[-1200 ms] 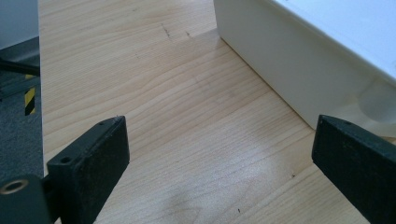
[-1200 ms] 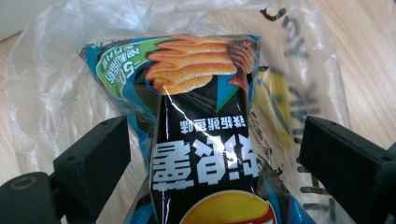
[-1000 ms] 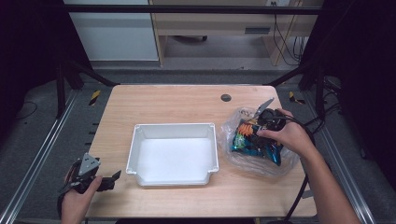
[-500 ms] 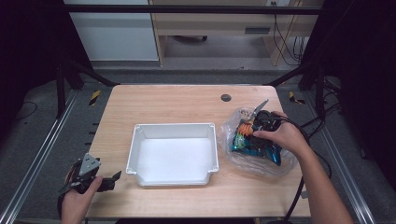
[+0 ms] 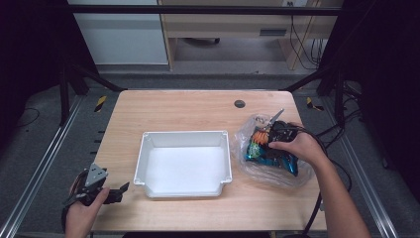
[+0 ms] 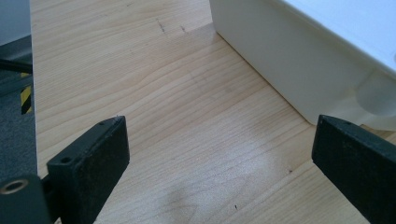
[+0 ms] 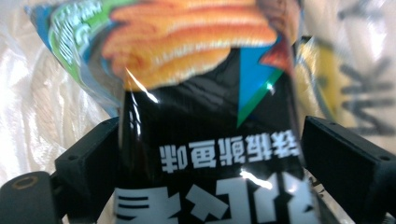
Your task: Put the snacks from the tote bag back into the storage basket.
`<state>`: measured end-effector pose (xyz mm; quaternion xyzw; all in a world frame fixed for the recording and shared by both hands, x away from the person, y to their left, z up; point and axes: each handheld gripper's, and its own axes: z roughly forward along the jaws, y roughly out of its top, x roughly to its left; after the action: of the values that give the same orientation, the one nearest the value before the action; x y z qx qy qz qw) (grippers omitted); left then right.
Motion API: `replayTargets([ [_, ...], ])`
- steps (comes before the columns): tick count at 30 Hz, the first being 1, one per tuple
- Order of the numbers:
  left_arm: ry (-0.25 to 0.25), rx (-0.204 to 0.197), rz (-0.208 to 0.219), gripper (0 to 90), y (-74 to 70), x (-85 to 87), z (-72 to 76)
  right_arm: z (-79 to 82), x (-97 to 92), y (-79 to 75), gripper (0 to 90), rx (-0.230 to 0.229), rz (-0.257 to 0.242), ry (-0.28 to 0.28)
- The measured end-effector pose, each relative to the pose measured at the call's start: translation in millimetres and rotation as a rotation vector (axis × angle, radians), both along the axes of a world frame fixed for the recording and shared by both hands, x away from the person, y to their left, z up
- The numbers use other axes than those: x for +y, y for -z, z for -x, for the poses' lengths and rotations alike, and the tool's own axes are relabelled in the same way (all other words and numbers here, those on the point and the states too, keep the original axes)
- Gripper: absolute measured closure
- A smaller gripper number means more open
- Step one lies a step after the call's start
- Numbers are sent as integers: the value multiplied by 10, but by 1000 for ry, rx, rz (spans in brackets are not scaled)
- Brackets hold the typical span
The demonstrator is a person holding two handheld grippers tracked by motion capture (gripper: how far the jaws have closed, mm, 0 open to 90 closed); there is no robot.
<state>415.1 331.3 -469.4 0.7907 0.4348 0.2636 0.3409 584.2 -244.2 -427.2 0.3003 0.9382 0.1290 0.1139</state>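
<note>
One glossy snack pack point(image 7: 205, 140), light, crinkly and slippery, sits between the right gripper point(image 7: 205, 163)'s spread jaws, best pinched across its flat middle.

Snack packet point(image 7: 205, 116) blurred and cut off at top and bottom of the right gripper view; pad contact not clear. White tray point(image 6: 299, 51) cropped at upper right of the left gripper view. Bag contents point(image 5: 267, 151) too small to identify from above.
</note>
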Motion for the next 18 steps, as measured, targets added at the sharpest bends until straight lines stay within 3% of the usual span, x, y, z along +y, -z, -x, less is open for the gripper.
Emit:
replayTargets([
  [8,0,1,-4,38,2,-2,1,10,-34,74,90,-1,9,-5],
  [18,1,6,-9,38,6,-4,2,45,-38,58,264,14,14,-30],
])
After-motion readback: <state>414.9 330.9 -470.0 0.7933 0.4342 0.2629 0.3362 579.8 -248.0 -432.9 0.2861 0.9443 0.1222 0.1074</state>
